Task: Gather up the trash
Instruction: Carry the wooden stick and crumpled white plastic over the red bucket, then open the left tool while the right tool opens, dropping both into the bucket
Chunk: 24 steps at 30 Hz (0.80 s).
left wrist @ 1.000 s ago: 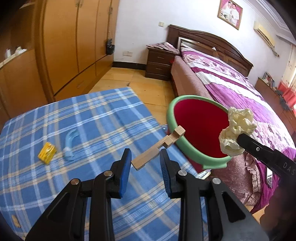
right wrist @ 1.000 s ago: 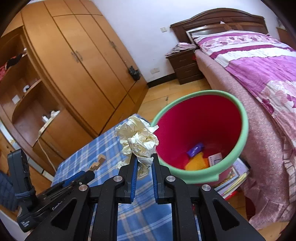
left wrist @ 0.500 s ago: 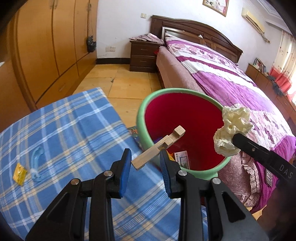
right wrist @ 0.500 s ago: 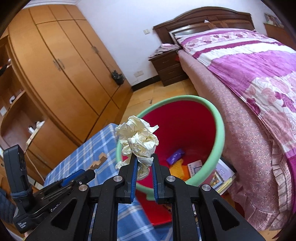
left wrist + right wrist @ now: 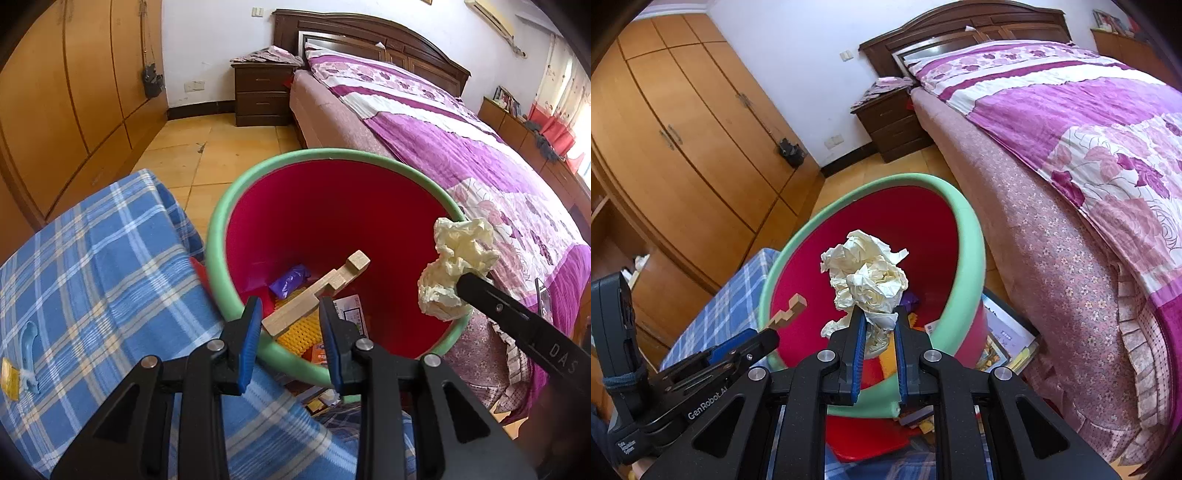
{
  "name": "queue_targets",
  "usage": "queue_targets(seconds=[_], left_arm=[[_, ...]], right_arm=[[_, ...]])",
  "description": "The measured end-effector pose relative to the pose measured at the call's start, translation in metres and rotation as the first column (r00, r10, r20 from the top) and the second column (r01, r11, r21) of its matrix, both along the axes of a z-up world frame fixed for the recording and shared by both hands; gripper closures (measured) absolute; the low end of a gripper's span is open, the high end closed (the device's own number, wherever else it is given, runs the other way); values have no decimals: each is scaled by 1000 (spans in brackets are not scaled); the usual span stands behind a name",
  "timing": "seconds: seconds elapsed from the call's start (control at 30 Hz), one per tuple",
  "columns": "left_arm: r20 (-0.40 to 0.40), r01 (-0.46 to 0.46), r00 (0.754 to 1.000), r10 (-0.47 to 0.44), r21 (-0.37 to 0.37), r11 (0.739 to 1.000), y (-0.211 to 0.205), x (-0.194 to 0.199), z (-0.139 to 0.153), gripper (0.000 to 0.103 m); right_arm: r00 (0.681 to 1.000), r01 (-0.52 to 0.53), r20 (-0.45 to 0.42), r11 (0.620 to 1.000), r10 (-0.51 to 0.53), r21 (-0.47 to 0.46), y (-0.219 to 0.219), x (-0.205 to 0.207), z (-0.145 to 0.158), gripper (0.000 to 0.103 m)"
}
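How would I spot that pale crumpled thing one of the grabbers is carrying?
Find the red bin with the green rim beside the bed. Over its mouth, the right gripper pinches a cream paper wad. The wooden piece in the left gripper is straight and hard-edged.

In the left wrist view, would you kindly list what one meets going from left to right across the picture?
Yellow wrapper → blue plastic piece → wooden piece in the left claw → crumpled paper held by the right claw.

Small yellow item [image 5: 8,378] at cloth edge, perhaps a wrapper, cut off.
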<state>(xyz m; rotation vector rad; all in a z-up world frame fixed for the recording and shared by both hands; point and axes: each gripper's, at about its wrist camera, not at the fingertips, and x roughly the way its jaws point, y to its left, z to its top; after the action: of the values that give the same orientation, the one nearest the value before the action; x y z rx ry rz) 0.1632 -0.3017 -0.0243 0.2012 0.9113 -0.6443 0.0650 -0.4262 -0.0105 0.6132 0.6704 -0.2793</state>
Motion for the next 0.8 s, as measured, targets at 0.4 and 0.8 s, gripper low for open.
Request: queue_targets(seconds=[0.4,0.8], left_arm=[[-7,-5,1000,5,3,1000,-8,5,-4,55],[-25,-77,997,76,-44,996,27,6,9,55]], right_arm=[[1000,10,-12,999,-10,30,-10,4,-10,82],[1000,-2,-6,999,2,37,-3,3,-6,71]])
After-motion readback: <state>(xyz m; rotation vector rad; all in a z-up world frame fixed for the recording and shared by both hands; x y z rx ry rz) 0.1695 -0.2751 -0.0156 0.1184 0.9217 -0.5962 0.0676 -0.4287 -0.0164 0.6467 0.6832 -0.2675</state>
